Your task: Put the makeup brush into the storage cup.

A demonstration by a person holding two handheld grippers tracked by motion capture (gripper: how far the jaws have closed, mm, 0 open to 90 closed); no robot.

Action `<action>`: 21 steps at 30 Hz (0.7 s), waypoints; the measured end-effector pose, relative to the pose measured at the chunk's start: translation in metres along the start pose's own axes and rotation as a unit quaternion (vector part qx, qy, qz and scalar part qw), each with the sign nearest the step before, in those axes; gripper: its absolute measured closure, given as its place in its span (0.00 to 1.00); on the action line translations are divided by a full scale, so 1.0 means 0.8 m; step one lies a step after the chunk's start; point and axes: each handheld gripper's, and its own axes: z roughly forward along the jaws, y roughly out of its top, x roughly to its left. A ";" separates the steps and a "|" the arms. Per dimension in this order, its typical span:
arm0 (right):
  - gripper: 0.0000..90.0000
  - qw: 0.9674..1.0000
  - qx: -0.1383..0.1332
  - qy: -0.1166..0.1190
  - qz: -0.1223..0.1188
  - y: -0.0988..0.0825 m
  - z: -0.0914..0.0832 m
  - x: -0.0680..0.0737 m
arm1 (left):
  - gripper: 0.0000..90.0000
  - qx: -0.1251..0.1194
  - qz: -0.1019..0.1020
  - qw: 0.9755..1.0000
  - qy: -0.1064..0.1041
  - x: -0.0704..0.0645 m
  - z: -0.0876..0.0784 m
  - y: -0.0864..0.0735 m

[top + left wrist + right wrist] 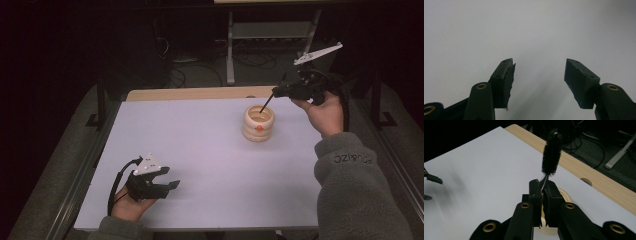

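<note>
One brush (552,152) juts beyond the clamped right hand-held gripper (543,186) (bristles outermost).

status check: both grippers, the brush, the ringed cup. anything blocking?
Right gripper shut on black brush, held up beside the ringed cup. Left gripper open, holding nothing, low over the white table. Nothing in the way.
</note>
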 end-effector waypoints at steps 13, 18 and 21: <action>0.94 0.999 0.021 -0.028 0.016 0.008 0.022 -0.008 | 0.44 -0.006 -0.002 1.000 0.001 0.002 -0.004 0.001; 0.94 0.999 0.029 -0.034 0.021 0.008 0.033 -0.012 | 0.43 -0.009 -0.004 1.000 0.001 0.002 -0.006 0.002; 0.94 0.998 0.033 -0.038 0.026 0.007 0.038 -0.014 | 0.43 -0.012 -0.006 1.000 0.002 0.001 -0.007 0.002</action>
